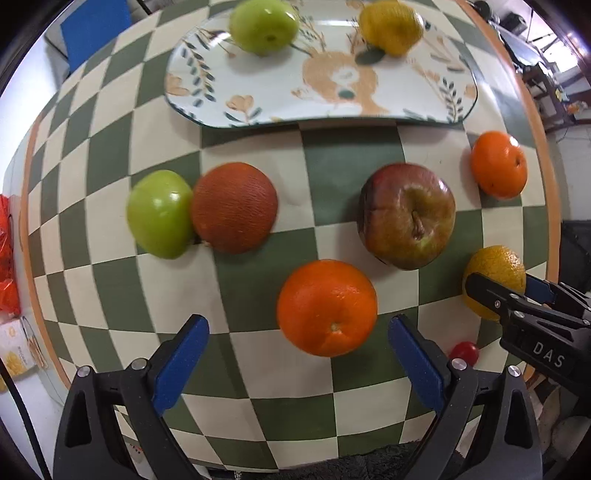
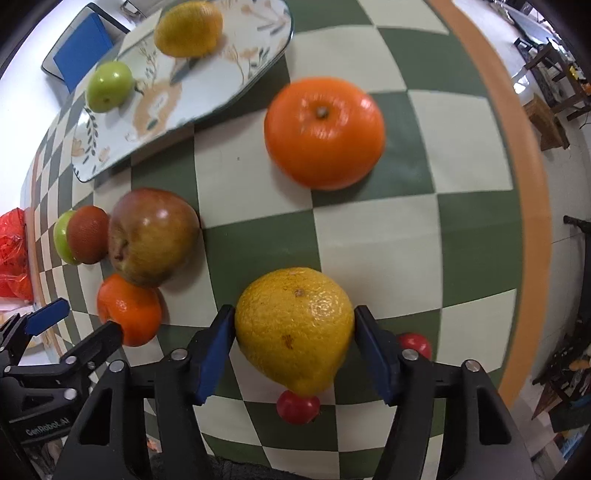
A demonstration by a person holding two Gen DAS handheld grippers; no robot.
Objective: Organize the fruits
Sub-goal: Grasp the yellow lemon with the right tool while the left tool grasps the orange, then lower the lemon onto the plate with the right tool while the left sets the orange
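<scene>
My right gripper (image 2: pixel 294 317) is shut on a yellow orange (image 2: pixel 293 328) that rests on the checkered tablecloth, a blue pad pressing each side. In the left wrist view the same gripper (image 1: pixel 502 284) clasps that fruit (image 1: pixel 495 266) at the right. My left gripper (image 1: pixel 298 321) is open, its fingers either side of a bright orange (image 1: pixel 327 308) without touching it. The floral plate (image 1: pixel 258 118) at the back holds a green apple (image 1: pixel 264 26) and a yellow citrus (image 1: pixel 391 26). Loose fruit: a red apple (image 1: pixel 406 216), a brown-red fruit (image 1: pixel 234 206) against a green apple (image 1: pixel 159 214), another orange (image 1: pixel 498 164).
Two small red cherry tomatoes (image 2: pixel 297 406) (image 2: pixel 415 343) lie beside the held fruit. The table's orange border (image 2: pixel 532 221) runs down the right. A red plastic bag (image 2: pixel 13 251) sits off the left edge, and a blue-topped item (image 1: pixel 96 33) lies beyond the plate.
</scene>
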